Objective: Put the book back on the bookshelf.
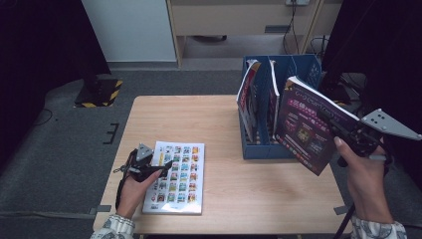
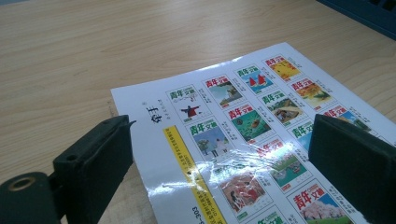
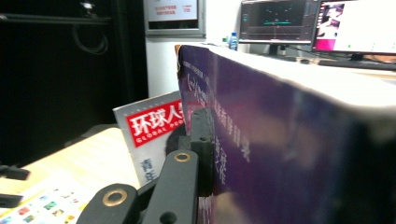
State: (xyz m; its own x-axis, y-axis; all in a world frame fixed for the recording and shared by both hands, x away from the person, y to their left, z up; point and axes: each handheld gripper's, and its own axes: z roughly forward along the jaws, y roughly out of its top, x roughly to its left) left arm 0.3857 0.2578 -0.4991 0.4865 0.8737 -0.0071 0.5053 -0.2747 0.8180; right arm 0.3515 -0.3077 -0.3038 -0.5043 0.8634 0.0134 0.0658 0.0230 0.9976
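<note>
From above, your right gripper (image 1: 332, 124) holds a purple magazine (image 1: 308, 124) up in the air, tilted, just beside the blue file rack (image 1: 303, 67) at the right side of the table (image 1: 209, 114). Its jaws are pinched tight on the magazine's edge. The right gripper view takes you close — one black jaw presses flat on the purple cover (image 3: 261, 140), and the other jaw is hidden behind the pages. That view also lets you read a red and white magazine (image 3: 149, 128) standing behind it, which from above is one of the thin ones leaning in the rack (image 1: 247, 97). It shows computer screens (image 3: 280, 21) far off too, and you do not get those from above. Your left gripper (image 1: 166, 163) rests low at the left edge of a white magazine (image 1: 175, 177) that lies flat on the table. From above you cannot tell how wide those jaws are. The left gripper view makes it clear — the two black jaws stand wide apart over the white magazine (image 2: 243, 135) with its many small pictures, and they grip nothing.
</note>
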